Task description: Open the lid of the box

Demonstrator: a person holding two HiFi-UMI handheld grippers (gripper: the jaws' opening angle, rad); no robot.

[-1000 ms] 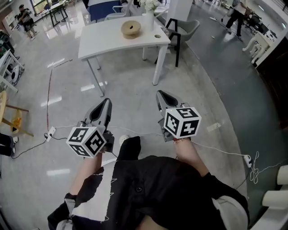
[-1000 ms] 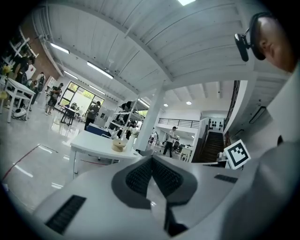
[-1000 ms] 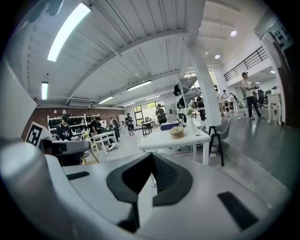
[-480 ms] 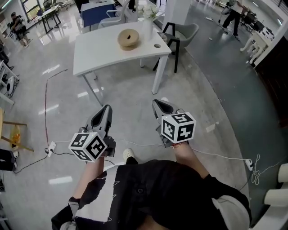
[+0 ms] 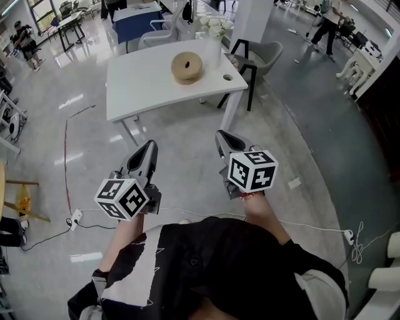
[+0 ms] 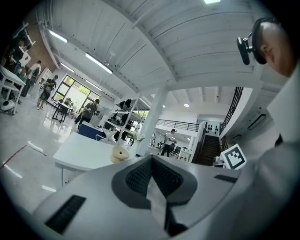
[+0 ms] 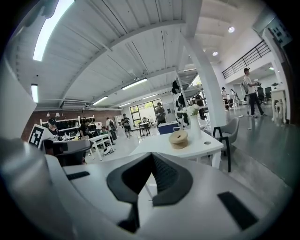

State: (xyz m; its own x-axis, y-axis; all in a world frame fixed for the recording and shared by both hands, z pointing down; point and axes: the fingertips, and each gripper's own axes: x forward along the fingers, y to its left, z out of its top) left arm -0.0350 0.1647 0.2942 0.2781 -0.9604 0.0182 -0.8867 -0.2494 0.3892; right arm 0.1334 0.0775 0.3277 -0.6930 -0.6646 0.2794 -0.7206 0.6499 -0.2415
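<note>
A: Reference landmark?
B: White table [image 5: 156,87], standing on glossy grey floor [image 5: 187,134].
A: Adjacent items?
B: Grey armchair [image 5: 267,51] just beside its right end; white column [image 5: 250,15] behind it; strip light [image 7: 49,26] overhead.

The round tan box [image 5: 187,67] looks like pale wood or fibreboard, matt and smooth. The white rectangular table [image 5: 144,87] under it has a smooth top with a faint sheen. The grey floor [image 5: 87,137] is polished and glossy, mirroring the lights. The left gripper [image 5: 149,145] and right gripper [image 5: 222,134] have matt grey plastic shells, and their dark pads [image 7: 165,172] are finely ribbed. The person's black garment [image 5: 212,262] is soft, matt cloth.
</note>
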